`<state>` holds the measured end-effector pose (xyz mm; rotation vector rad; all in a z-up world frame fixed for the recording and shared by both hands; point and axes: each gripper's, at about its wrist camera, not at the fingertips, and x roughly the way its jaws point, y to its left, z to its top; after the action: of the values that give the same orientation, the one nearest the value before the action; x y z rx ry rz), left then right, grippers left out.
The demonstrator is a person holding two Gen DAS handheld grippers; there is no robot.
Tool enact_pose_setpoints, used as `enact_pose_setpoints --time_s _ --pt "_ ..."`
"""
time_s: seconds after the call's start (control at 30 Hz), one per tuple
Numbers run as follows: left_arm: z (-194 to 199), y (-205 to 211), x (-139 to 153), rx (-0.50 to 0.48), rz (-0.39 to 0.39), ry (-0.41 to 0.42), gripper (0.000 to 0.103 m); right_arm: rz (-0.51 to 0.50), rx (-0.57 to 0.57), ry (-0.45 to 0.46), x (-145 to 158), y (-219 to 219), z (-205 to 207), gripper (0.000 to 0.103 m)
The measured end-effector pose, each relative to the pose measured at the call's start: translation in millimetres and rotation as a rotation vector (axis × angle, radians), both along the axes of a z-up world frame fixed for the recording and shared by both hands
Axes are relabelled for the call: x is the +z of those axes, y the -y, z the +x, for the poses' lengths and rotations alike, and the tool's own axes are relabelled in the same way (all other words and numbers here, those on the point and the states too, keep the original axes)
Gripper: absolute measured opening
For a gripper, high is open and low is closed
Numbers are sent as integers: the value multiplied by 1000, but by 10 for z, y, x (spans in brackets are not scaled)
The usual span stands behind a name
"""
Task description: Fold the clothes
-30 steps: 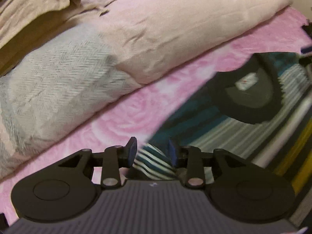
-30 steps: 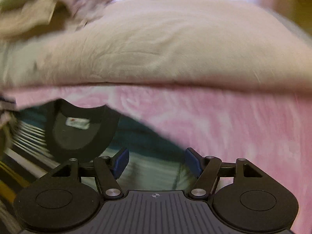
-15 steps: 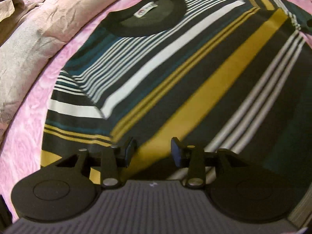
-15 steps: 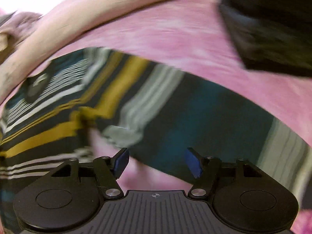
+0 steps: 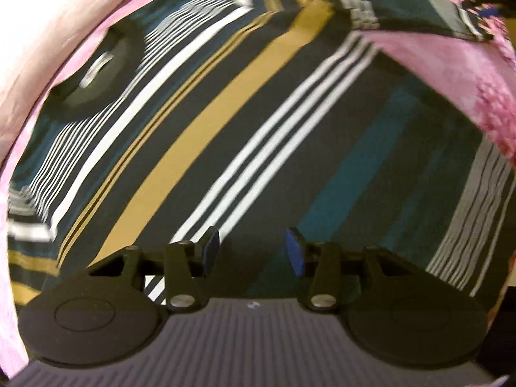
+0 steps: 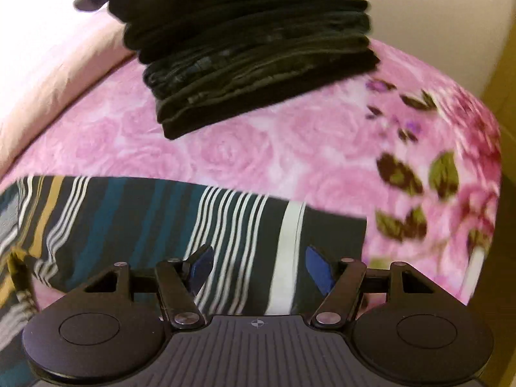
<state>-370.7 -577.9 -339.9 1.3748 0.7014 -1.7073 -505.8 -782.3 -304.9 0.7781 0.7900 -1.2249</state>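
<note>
A striped T-shirt (image 5: 258, 135) in black, teal, mustard and white lies flat on the pink floral bedspread (image 5: 429, 54), its black collar at the upper left. My left gripper (image 5: 251, 251) hangs over the shirt's lower body, its jaws opening with nothing between them. The right gripper (image 5: 493, 0) shows at the far top right of the left wrist view, by the shirt's sleeve. In the right wrist view the shirt's hem (image 6: 225, 222) runs across the lower half, and my right gripper (image 6: 258, 267) stands open just above it, holding nothing.
A tall stack of folded black clothes (image 6: 251, 51) sits on the bedspread (image 6: 258, 154) beyond the hem. A pale peach pillow (image 6: 54, 74) lies at the left. The bed's edge curves away on the right, with a cream wall (image 6: 451, 6) behind.
Both grippers have swept from the pillow end across the shirt toward its lower part. The left gripper let go of the striped fabric it pinched and widened. The black stack came into the right view.
</note>
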Motion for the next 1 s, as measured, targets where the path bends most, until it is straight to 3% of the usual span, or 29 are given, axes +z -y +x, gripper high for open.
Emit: enact_pose_setpoints --time_s 0.13,0.3,0.37,0.43,0.47,0.57,0.67,0.77,0.83,0.87,0.93,0.97,1.0 --pt "-309 99 -10 -81 -9 6 43 -8 123 -53 -100 284 -64 67" --pt "-567 182 -46 -143 -5 2 48 72 204 -50 -424 661 -191 64" --pt "-632 186 -65 -157 4 3 48 83 249 -64 -455 658 -180 46" --pt "-691 190 -76 -168 12 2 48 85 313 -103 -416 621 -107 17" --pt "-720 195 -77 -173 15 -1 48 85 356 -123 -390 594 -51 11" --pt "-795 220 -48 -185 10 -10 48 14 416 -196 -255 566 24 9" --pt "-820 246 -39 -190 6 -16 48 -104 351 -212 -98 662 -24 9" --pt "-812 243 -36 -188 4 -15 48 -191 313 -289 -95 686 40 10" --pt "-776 197 -35 -181 8 -14 48 -175 257 -292 -125 709 32 10" --pt "-745 160 -42 -175 13 -10 48 -163 228 -275 -128 679 17 10" --pt "-660 63 -65 -156 24 1 48 -145 183 -235 -121 575 5 23" --pt "-601 -6 -84 -138 34 4 49 -139 174 -217 -105 480 23 55" --pt "-539 -81 -111 -117 46 4 49 -132 178 -194 -98 338 62 74"
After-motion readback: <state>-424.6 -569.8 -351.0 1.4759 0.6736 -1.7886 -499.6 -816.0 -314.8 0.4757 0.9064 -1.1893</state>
